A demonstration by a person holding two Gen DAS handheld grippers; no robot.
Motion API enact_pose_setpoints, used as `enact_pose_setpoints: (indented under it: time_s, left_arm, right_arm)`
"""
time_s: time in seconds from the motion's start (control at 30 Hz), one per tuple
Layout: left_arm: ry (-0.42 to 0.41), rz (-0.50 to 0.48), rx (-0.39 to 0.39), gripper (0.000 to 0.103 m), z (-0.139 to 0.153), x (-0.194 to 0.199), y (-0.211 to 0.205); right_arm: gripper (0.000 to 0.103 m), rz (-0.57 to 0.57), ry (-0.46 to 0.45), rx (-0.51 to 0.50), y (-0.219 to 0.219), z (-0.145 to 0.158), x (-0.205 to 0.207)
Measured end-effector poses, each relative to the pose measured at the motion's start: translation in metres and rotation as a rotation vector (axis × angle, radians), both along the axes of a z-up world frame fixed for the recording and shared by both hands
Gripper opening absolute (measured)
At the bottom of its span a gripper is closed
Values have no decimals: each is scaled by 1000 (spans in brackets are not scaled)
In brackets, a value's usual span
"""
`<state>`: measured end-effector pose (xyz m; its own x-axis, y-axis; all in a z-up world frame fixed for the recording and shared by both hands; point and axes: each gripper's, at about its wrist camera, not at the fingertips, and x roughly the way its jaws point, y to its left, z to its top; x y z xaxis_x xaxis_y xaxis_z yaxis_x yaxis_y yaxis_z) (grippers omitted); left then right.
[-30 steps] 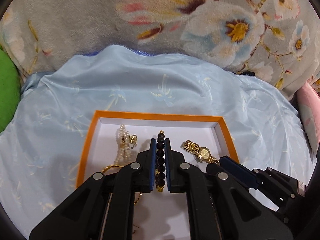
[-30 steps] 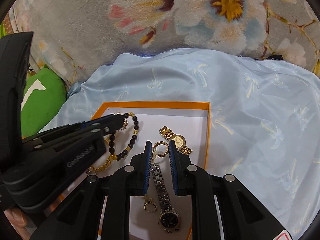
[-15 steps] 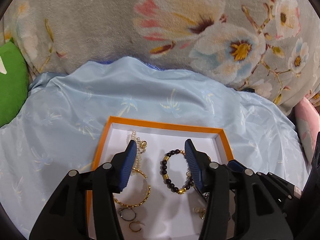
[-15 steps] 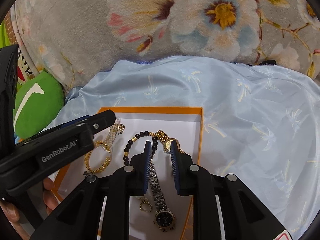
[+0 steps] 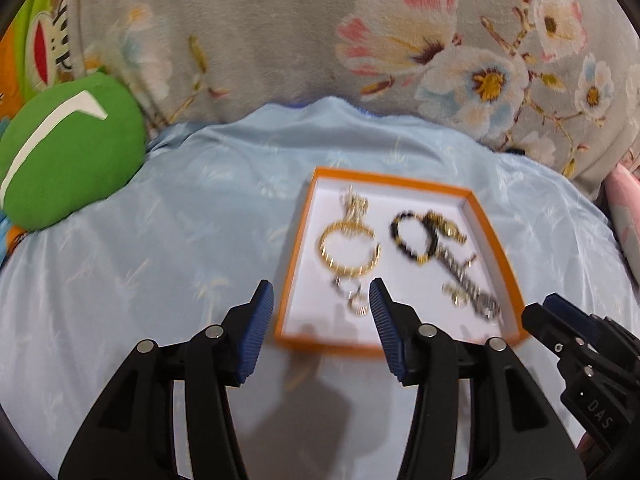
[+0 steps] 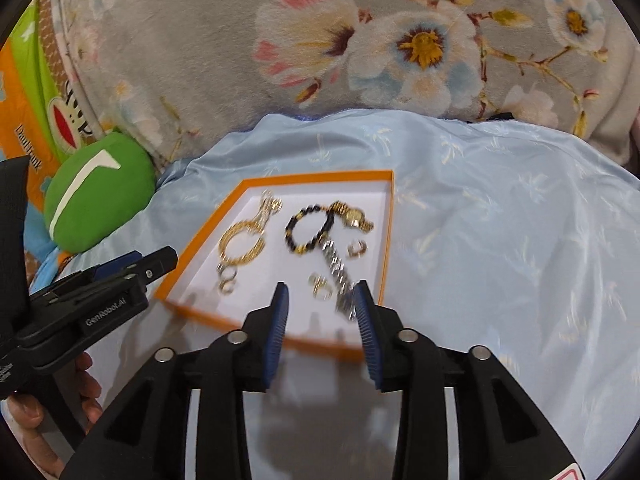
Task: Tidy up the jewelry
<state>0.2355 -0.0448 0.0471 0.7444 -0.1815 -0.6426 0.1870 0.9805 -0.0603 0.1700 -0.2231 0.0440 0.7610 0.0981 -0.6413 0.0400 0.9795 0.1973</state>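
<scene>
An orange-rimmed white tray (image 5: pixel 496 236) (image 6: pixel 316 176) lies on the blue cloth. It holds a gold bangle (image 5: pixel 347 249) (image 6: pixel 241 246), a black bead bracelet (image 5: pixel 410 238) (image 6: pixel 308 228), a gold watch (image 5: pixel 448 229) (image 6: pixel 354 216), a silver watch (image 5: pixel 476 292) (image 6: pixel 340 276) and small hoop earrings (image 5: pixel 352 300) (image 6: pixel 228 280). My left gripper (image 5: pixel 318 300) is open and empty, above the tray's near left corner. My right gripper (image 6: pixel 320 300) is open and empty, above the tray's near edge by the silver watch.
A pale blue satin cloth (image 5: pixel 160 248) (image 6: pixel 500 220) covers the surface. A green plush cushion (image 5: pixel 68 152) (image 6: pixel 100 192) lies at the left. A grey floral blanket (image 5: pixel 320 32) (image 6: pixel 360 40) rises behind. The other gripper shows at each view's edge.
My left gripper let go of the bead bracelet, which now lies in the tray. Both grippers opened wide and pulled back from the tray.
</scene>
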Motion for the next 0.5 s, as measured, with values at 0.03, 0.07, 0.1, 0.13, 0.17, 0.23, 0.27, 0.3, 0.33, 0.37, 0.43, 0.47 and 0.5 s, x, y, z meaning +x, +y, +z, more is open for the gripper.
enact_pose_setpoints:
  time_s: [0.03,0.07,0.1,0.13,0.17,0.23,0.27,0.3,0.33,0.37,0.43,0.47,0.5]
  left_arm:
    - [0,8,9,48,-3,-9,2]
    - [-2,18,18,48,-6,-15,4]
    - [-3,26,30,48,-9,-22,5]
    - [-3,35,39,48,-12,-28,5]
    - [-3,44,43,48,-14,-32,6]
    - [-2,53,53,48,-18,-40,6]
    - [2,56,50,48,-21,-44,6]
    - [5,62,46,48,-23,-46,7]
    - [13,66,40,48,-25,-48,7]
    - [20,68,38,50,-28,-50,7]
    - [40,62,39,54,-31,-50,7]
    - [37,68,42,57,-31,-51,7]
    - [35,74,44,59,-30,-51,7]
  right_arm:
    - [39,-2,-1,-21,6,-2,-9]
    - [42,-3,0,-38,11,-3,-16]
    - [44,-4,2,-44,15,-4,-21]
    - [46,-5,2,-47,18,-6,-26]
    - [48,-11,1,-52,20,-7,-30]
    - [51,-25,0,-52,21,-8,-38]
    - [56,-36,-2,-47,20,-8,-41]
    - [59,-47,-4,-45,20,-9,-43]
    - [63,-55,-8,-46,19,-10,-46]
    - [65,-61,-9,-54,19,-12,-48]
    - [67,-61,6,-68,20,-14,-46]
    - [67,-59,12,-71,21,-15,-44]
    - [68,-59,20,-74,22,-16,-43]
